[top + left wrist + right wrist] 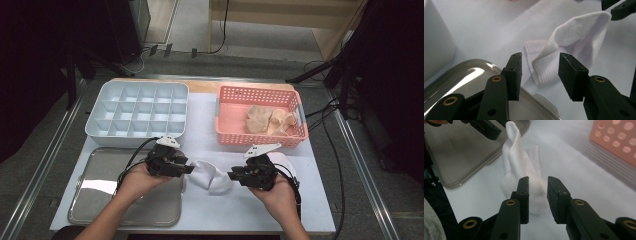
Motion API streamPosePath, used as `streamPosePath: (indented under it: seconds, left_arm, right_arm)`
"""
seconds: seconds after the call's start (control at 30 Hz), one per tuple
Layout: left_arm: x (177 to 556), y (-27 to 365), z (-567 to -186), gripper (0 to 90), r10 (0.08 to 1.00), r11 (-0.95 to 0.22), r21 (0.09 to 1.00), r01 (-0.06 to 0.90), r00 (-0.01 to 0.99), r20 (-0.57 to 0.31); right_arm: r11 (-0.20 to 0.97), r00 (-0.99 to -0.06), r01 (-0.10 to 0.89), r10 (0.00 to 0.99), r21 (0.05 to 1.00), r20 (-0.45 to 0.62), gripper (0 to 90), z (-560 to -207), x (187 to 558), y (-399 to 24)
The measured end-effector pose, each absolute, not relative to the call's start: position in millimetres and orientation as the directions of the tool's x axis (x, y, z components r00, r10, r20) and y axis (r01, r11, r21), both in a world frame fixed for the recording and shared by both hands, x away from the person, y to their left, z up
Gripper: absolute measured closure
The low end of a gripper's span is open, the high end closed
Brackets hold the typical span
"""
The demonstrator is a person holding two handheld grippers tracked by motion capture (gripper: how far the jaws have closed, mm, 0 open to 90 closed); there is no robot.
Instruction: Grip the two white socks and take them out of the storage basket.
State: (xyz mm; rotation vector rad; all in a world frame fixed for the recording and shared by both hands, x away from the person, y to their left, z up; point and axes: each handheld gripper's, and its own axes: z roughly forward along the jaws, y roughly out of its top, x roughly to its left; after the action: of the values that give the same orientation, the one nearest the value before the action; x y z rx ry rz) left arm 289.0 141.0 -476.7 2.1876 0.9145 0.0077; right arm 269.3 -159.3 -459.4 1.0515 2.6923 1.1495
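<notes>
The white sock [212, 176] lies crumpled on the desk [210, 125] between 2 claws: left claw [540, 75] gaping, right claw [537, 198] narrowly parted, neither gripping. Closing now may pinch just 1 loose fold (sock slips free).

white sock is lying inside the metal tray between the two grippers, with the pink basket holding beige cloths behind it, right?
Not quite: the white sock lies on the white table, beside the metal tray, not inside it. The high view shows this, and the left gripper view shows the sock past the tray's rim. The rest holds: it sits between the left gripper and right gripper, with the pink basket of beige cloths behind.
</notes>
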Motion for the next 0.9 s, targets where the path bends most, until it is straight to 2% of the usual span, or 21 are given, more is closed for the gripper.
streamPosePath:
  seconds: [0.33,0.53,0.73,0.83,0.9]
  left_arm:
    - [289,149,-475,51.4,0.627,-0.433,0.665,0.609,0.733,-0.264]
    - [287,153,-475,50.6,0.633,-0.425,0.667,0.612,0.727,-0.265]
    - [283,159,-475,50.4,0.641,-0.411,0.670,0.618,0.719,-0.269]
    - [281,162,-475,50.4,0.647,-0.406,0.670,0.621,0.713,-0.269]
    - [280,163,-475,50.4,0.648,-0.406,0.670,0.621,0.713,-0.268]
  right_arm:
    - [0.515,-0.793,0.552,0.567,0.656,0.222,61.1,-461,267,-147]
    - [0.525,-0.804,0.544,0.548,0.654,0.229,59.4,-463,269,-135]
    - [0.546,-0.811,0.543,0.539,0.638,0.228,65.9,-467,275,-125]
    - [0.554,-0.809,0.550,0.541,0.625,0.232,79.9,-469,278,-123]
    - [0.553,-0.803,0.558,0.547,0.619,0.235,84.0,-469,281,-123]
